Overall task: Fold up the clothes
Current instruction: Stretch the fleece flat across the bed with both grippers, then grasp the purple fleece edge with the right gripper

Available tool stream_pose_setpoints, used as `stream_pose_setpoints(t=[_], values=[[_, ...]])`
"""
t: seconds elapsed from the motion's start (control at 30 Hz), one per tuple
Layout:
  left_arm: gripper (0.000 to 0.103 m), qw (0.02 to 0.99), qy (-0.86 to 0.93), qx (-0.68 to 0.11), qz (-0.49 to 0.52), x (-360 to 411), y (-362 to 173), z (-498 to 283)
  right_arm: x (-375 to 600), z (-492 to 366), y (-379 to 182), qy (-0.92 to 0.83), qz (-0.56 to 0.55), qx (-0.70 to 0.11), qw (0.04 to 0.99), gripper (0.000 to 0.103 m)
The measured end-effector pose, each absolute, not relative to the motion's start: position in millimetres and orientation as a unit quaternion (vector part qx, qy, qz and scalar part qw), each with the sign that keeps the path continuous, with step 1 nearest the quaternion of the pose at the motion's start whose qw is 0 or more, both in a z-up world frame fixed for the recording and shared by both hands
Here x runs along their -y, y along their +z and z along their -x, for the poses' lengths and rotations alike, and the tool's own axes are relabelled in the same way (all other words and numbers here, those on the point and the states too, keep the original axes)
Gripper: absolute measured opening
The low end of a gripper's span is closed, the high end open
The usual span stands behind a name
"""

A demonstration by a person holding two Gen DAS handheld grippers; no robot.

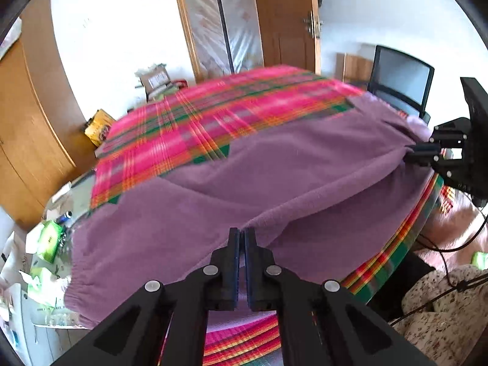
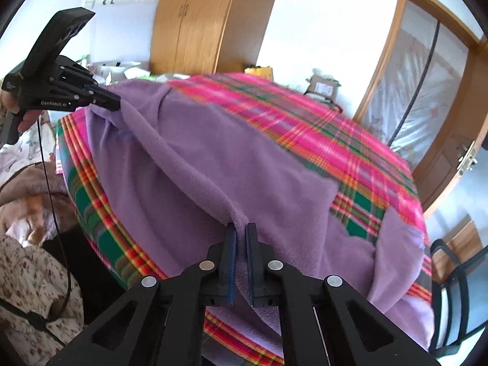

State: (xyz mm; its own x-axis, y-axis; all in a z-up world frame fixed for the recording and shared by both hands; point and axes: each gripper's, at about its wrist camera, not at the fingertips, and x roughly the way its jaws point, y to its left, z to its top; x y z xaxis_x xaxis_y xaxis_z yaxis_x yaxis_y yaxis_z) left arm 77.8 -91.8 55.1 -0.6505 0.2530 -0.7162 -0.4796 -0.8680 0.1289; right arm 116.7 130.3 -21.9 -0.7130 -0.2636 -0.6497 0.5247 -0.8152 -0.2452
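Observation:
A purple fleece garment (image 1: 231,183) lies spread on a table covered by a pink plaid cloth (image 1: 195,122). My left gripper (image 1: 242,232) is shut on the garment's near edge, pinching a fold of fleece. My right gripper (image 2: 241,228) is shut on the same near edge further along, with fleece between its pads. Between the two grips the edge is lifted into a taut ridge. The right gripper (image 1: 410,152) shows at the right of the left wrist view. In the right wrist view the left gripper (image 2: 117,105) shows at the upper left, held by a hand. The purple garment (image 2: 244,167) fills that view.
A black chair (image 1: 399,82) stands past the table's far right corner. Boxes and green packets (image 1: 48,238) clutter the left side. A wooden wardrobe (image 2: 201,21) and an open door (image 1: 286,21) stand behind. A cable (image 1: 448,244) hangs at the right by floral fabric (image 1: 442,311).

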Motion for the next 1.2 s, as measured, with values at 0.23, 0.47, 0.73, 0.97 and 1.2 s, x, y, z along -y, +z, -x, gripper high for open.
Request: stream_pose_setpoints(t=[0.23, 0.47, 0.73, 0.97, 1.2], values=[[0.003, 0.207, 0.899, -0.135, 0.363, 100.1, 60.2, -83.8, -121.1, -127.5, -8.5, -0.902, -0.294, -0.229, 0.218, 0.006], [0.003, 0.221, 0.89, -0.126, 0.38, 102.9, 42.8, -100.9, -117.8, -139.6, -20.0, -0.89, -0.319, -0.234, 0.228, 0.006], [0.003, 0.221, 0.879, -0.113, 0.408, 109.0, 20.2, -99.7, -111.9, -142.9, -43.2, -0.877, -0.352, -0.233, 0.23, 0.006], [0.004, 0.217, 0.87, -0.105, 0.43, 110.1, 7.6, -95.9, -113.8, -139.1, -49.0, -0.874, -0.367, -0.218, 0.231, 0.007], [0.004, 0.231, 0.878, -0.084, 0.411, 103.5, 28.0, -113.9, -155.2, -143.0, -31.0, -0.902, -0.351, -0.125, 0.217, 0.012]])
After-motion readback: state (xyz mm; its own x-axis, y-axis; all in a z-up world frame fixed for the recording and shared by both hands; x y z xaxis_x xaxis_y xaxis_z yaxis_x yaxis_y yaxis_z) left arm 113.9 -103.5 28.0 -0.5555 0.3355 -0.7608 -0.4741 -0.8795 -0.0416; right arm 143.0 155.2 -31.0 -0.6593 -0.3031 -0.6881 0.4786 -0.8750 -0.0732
